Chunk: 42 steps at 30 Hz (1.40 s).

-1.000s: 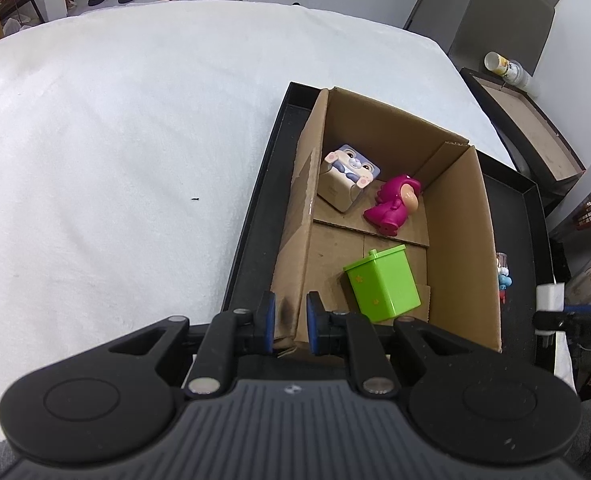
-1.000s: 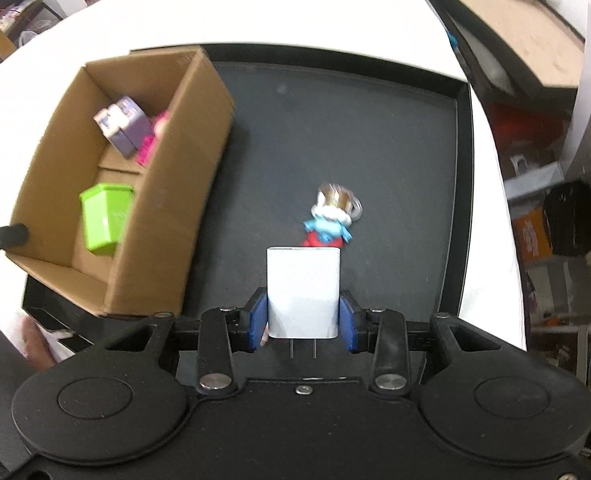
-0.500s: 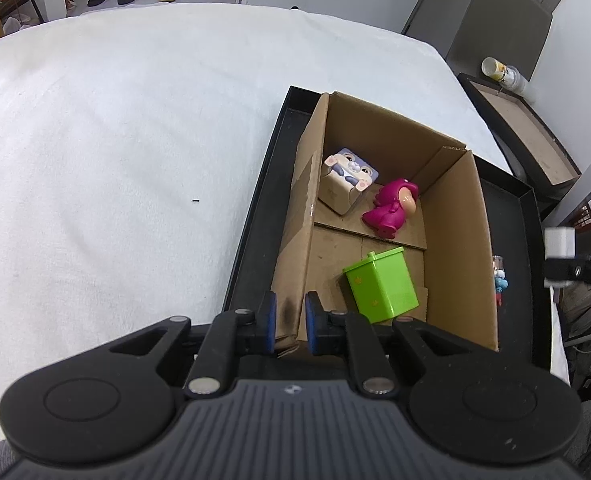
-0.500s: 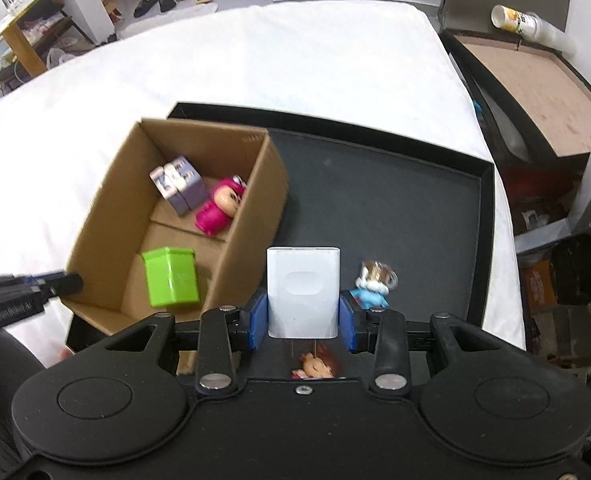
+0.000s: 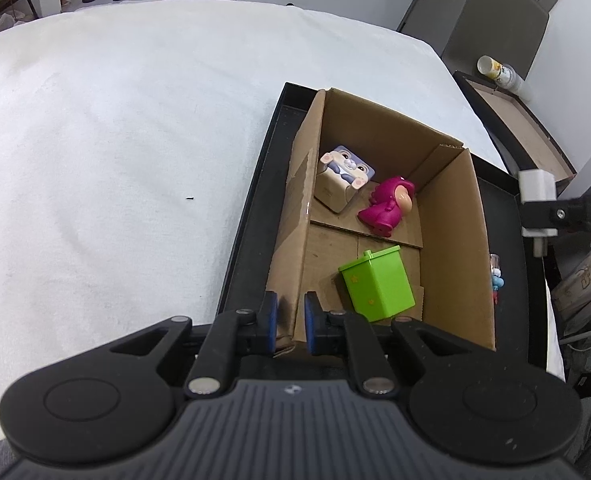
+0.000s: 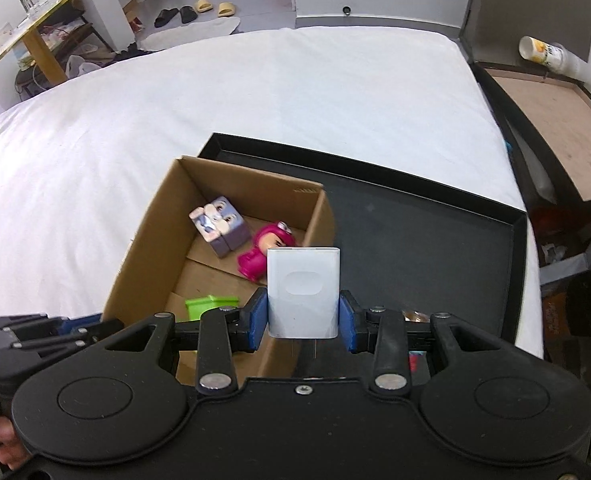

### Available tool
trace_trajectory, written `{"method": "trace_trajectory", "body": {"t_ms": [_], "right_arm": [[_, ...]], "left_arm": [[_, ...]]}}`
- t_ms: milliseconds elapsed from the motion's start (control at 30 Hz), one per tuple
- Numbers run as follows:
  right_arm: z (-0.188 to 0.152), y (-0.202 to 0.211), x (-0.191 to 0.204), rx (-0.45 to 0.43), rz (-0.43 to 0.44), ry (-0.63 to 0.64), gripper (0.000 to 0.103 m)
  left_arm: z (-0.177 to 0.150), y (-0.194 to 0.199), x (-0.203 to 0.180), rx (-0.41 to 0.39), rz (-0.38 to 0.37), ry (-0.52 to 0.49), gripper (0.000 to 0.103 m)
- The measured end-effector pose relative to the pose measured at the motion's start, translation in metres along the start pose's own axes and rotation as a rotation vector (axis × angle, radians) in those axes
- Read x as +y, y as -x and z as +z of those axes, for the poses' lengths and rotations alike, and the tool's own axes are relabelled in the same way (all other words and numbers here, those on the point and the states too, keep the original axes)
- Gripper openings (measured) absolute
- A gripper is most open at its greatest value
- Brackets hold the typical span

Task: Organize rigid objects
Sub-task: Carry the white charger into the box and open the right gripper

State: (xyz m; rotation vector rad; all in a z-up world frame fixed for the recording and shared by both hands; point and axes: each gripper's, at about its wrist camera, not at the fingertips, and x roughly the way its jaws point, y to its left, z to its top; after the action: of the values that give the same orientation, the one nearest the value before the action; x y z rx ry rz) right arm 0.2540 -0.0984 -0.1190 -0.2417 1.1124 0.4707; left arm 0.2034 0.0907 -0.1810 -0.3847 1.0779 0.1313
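Note:
A cardboard box (image 5: 451, 240) stands in a black tray (image 5: 251, 208) on the white bed. In it lie a rabbit-print cube (image 5: 341, 178), a magenta figure (image 5: 387, 208) and a green bin (image 5: 377, 282). My left gripper (image 5: 289, 322) is shut on the box's near left wall. My right gripper (image 6: 302, 320) is shut on a white charger (image 6: 303, 292), held above the box's right wall (image 6: 323, 220). The charger also shows in the left wrist view (image 5: 535, 186), at the right. A small blue figure (image 5: 495, 280) lies in the tray right of the box.
A second tray with a brown bottom (image 6: 555, 120) and a lying cup (image 6: 551, 54) are off the bed's right side. A dark cabinet (image 5: 479, 12) stands beyond. Slippers (image 6: 199, 8) lie on the far floor. The white bed (image 5: 115, 140) spreads left.
My right gripper has risen and moved left with the charger, from over the tray floor to above the box's right wall. My left gripper keeps its hold on the box.

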Motion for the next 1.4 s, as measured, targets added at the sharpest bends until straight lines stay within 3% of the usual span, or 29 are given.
{"method": "trace_trajectory", "body": {"t_ms": [467, 1000, 1400], "right_arm": [[0.020, -0.039, 0.051, 0.039, 0.083, 0.046, 0.036], [0.028, -0.077, 0.072, 0.079, 0.201, -0.081, 0.038], [0.023, -0.049, 0.055, 0.055, 0.186, -0.094, 0.043]], "left_arm": [[0.002, -0.003, 0.005, 0.006, -0.029, 0.023, 0.013], [0.004, -0.003, 0.011, 0.009, -0.059, 0.045, 0.013], [0.002, -0.002, 0.007, 0.001, -0.047, 0.030, 0.013]]}}
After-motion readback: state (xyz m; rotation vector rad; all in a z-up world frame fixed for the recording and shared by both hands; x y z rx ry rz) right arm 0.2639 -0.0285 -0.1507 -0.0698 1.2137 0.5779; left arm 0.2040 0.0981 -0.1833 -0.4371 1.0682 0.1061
